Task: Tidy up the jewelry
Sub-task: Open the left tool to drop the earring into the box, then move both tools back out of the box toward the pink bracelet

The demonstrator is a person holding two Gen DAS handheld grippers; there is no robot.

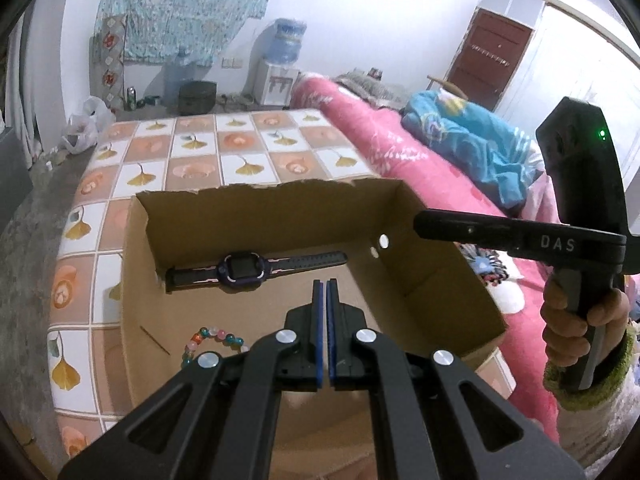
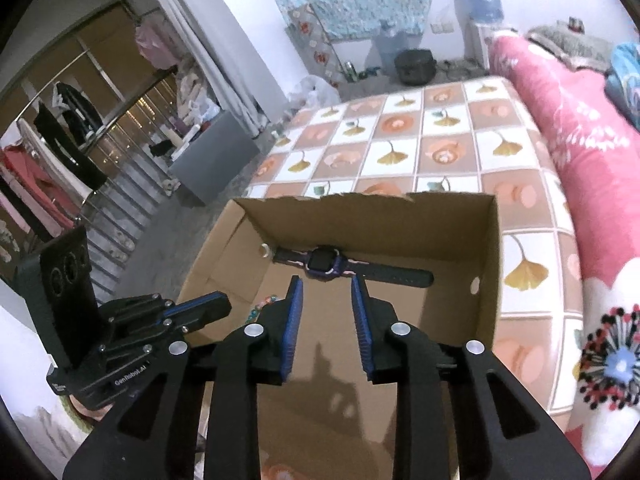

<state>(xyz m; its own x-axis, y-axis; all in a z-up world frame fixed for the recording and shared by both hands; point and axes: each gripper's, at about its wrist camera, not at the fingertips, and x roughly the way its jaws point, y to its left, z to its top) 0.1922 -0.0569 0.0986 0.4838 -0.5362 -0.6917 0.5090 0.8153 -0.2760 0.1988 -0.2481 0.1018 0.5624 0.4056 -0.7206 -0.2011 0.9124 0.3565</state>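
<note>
A: Where were the jewels?

B: A purple smartwatch with a dark strap [image 2: 344, 266] lay flat inside an open brown cardboard box [image 2: 488, 264], just ahead of the right hand-held gripper [image 2: 326, 316], whose blue pads stood partly apart with nothing between them.

A: And the other?

B: The left hand-held gripper [image 1: 325, 312] was closed and empty. A multicoloured bead bracelet [image 1: 212, 340] lay just to its left, in the same box on a tile-patterned desk [image 1: 240, 148].

Cardboard box [image 2: 486, 256] open on top, walls all round; watch [image 2: 352, 268] along far wall, bead bracelet [image 1: 212, 342] near-left, mid floor free.
</note>
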